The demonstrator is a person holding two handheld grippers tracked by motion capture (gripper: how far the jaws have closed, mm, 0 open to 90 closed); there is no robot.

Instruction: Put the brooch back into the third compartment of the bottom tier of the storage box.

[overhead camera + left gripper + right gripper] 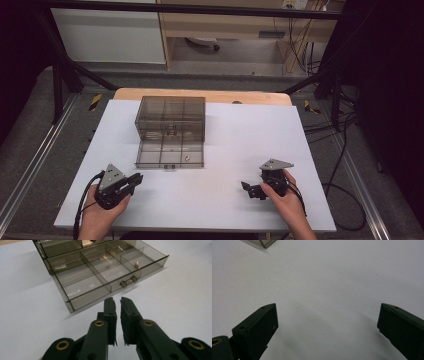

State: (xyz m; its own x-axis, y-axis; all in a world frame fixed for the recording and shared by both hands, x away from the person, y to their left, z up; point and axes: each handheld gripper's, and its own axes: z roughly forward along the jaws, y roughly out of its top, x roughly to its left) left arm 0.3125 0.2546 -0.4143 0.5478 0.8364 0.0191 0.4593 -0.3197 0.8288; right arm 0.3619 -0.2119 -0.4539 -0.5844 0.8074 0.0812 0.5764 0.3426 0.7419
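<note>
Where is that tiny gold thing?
The small gold piece lies in the pulled-out drawer, in its front right compartment, just behind the drawer handle, ahead of the left hand-held gripper.

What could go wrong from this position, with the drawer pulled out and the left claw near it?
1. The left claw is nearly shut, with nothing between its jaws. It may push the drawer's knob instead of gripping it.
2. A bump on the open drawer could shift the small gold piece lying loose in its compartment.

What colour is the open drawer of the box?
The drawer is see-through smoky grey-brown plastic; the left gripper view shows it best.
</note>
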